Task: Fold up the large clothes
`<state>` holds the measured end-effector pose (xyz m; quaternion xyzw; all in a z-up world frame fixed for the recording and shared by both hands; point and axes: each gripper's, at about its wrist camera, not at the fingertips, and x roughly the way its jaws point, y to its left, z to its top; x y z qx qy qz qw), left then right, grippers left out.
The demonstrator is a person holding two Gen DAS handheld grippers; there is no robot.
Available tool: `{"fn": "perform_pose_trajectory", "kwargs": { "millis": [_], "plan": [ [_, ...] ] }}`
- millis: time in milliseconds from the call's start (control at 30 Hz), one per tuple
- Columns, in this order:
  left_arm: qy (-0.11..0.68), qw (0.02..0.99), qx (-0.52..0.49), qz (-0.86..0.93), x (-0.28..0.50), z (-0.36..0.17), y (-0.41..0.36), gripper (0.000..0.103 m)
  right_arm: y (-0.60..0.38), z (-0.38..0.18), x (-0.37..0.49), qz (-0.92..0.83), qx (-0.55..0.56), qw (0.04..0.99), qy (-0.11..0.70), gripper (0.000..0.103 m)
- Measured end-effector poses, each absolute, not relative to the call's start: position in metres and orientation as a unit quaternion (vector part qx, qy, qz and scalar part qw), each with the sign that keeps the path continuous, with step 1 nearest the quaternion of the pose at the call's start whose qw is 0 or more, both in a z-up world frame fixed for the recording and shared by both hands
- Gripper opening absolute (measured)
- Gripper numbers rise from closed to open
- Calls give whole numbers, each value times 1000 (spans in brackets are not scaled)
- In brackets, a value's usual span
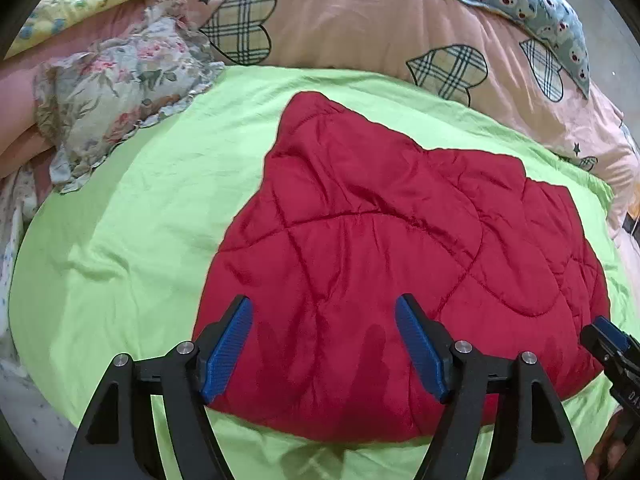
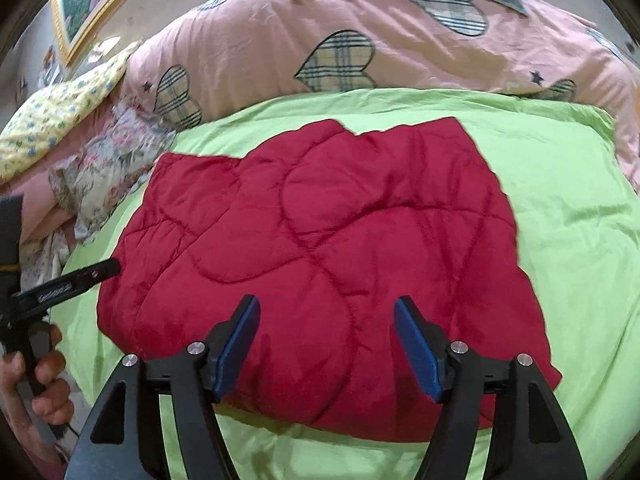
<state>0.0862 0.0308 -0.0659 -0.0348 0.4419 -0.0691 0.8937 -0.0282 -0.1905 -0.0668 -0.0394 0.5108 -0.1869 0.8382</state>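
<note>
At the far left a floral cloth point(image 1: 120, 84) lies bunched at the edge of the green sheet point(image 1: 132, 216). The left gripper point(image 1: 324, 346) hovers with its blue fingers spread wide and holding nothing, over the near hem of the red quilted garment point(image 1: 392, 248), which lies spread on the sheet. Further right, the right gripper point(image 2: 327, 345) is likewise agape and empty above the same near edge. Behind, the pink duvet point(image 2: 288, 48) is heaped.
</note>
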Motion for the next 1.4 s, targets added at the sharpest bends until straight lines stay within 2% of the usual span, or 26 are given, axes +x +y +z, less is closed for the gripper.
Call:
{"fn": "perform_pose_trajectory", "kwargs": {
  "millis": [200, 300, 633, 867, 1400],
  "plan": [
    [452, 888, -1, -84, 112, -69, 13, 75, -201, -86, 4, -167, -46, 817, 550, 73],
    [455, 886, 8, -87, 128, -70, 7, 76, -218, -99, 26, -182, -69, 800, 567, 78],
    [477, 875, 65, -52, 189, -108, -21, 89, -291, -104, 58, -248, -35, 794, 555, 78],
    [466, 879, 81, -54, 195, -113, -31, 86, -299, -109, 57, -258, -32, 795, 548, 77],
    [464, 880, 85, -50, 199, -120, -36, 86, -307, -116, 65, -261, -33, 793, 549, 78]
  ]
}}
